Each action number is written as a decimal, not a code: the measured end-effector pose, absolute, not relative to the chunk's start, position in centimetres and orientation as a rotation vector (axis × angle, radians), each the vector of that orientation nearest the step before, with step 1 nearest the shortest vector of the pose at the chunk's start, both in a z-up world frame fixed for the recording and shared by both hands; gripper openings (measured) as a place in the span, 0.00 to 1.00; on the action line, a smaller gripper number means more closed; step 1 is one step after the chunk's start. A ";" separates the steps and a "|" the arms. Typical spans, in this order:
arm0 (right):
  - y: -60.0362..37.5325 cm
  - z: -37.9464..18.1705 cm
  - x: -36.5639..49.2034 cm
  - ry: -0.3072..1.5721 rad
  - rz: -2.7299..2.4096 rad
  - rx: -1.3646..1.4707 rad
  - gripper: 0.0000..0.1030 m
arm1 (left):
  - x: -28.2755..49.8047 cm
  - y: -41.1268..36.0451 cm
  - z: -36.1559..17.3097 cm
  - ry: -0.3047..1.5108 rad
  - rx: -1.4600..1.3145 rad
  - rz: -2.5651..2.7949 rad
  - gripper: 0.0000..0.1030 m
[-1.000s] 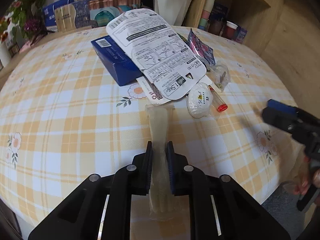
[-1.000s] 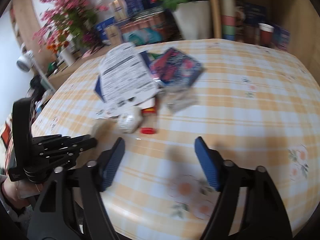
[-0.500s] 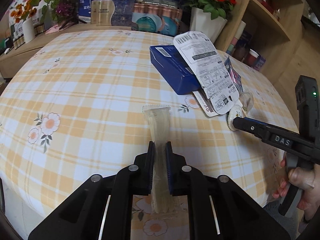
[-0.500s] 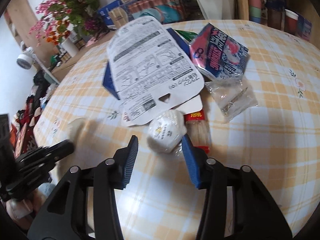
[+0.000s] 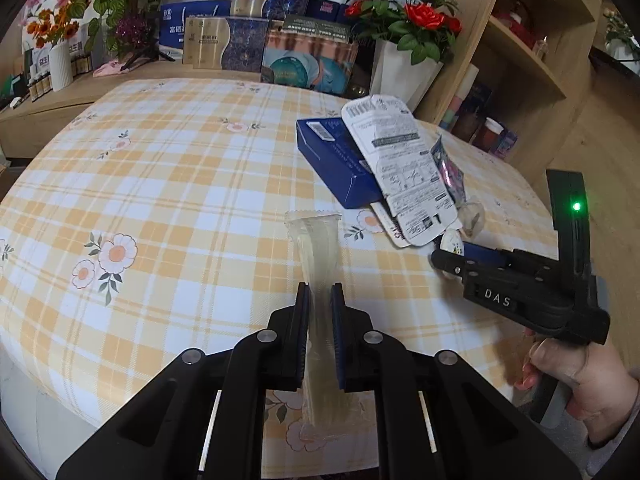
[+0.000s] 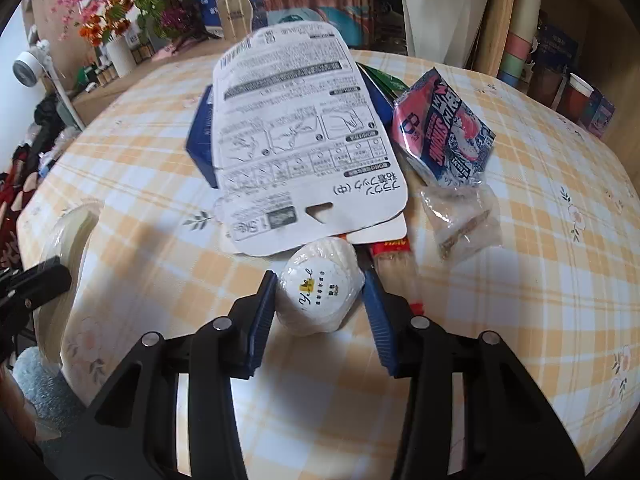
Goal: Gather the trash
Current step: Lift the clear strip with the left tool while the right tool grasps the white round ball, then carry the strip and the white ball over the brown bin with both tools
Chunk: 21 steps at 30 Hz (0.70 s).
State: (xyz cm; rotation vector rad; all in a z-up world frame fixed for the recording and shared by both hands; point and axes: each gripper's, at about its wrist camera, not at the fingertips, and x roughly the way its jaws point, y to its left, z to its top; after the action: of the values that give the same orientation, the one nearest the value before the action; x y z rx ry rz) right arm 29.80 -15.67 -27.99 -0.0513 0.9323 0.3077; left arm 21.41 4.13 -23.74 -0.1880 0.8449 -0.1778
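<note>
Trash lies in a loose heap on the checked tablecloth (image 6: 520,320), and both claws are already at work on it. Nearest in the left wrist view, the left gripper (image 5: 320,300) is pressed together on a long clear plastic sleeve (image 5: 318,240), pinching it about midway so that its far end sticks out flat over the cloth and its near end hangs below the jaws; a thin, limp wrapper like this probably needs a tight pinch or it would slide free. In the right wrist view the right gripper (image 6: 320,292) has its blue pads on either side of a small white round packet (image 6: 320,284) with dark lettering, the pads touching or all but touching its sides; the jaws look closed down to its width, though I cannot tell for certain that they grip it firmly yet. The packet sits at the near edge of the heap, so it is the easiest piece to take without disturbing the rest. Just behind it, a red-capped tube (image 6: 394,264) pokes out from under a large white printed card (image 6: 296,128), which lies tilted across a dark blue box (image 6: 202,136). To the right of the card are a crumpled clear bag (image 6: 460,220) and, beyond it, a pink and blue snack wrapper (image 6: 444,132). Farther back, off the table, stand a white flower pot (image 6: 436,16) and wooden shelves (image 6: 560,60). No bin shows in either view.
</note>
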 end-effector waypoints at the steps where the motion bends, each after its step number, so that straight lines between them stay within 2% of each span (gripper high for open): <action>1: -15.9 -27.7 29.4 0.924 0.312 -0.040 0.44 | 21.1 4.2 -23.3 0.837 -0.190 -0.179 0.11; 9: -17.6 -24.1 25.7 0.850 0.359 0.043 0.44 | 18.7 4.5 -20.4 0.788 -0.194 -0.194 0.11; 21: -18.2 -19.0 16.1 0.693 0.431 -0.009 0.44 | 13.3 3.9 -15.4 0.709 -0.184 -0.246 0.11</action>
State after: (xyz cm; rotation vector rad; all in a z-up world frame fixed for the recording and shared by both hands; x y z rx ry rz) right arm 16.13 -18.24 -18.99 -0.0085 0.6933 0.4311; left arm 13.32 3.91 -15.35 -0.1837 0.7089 -0.2460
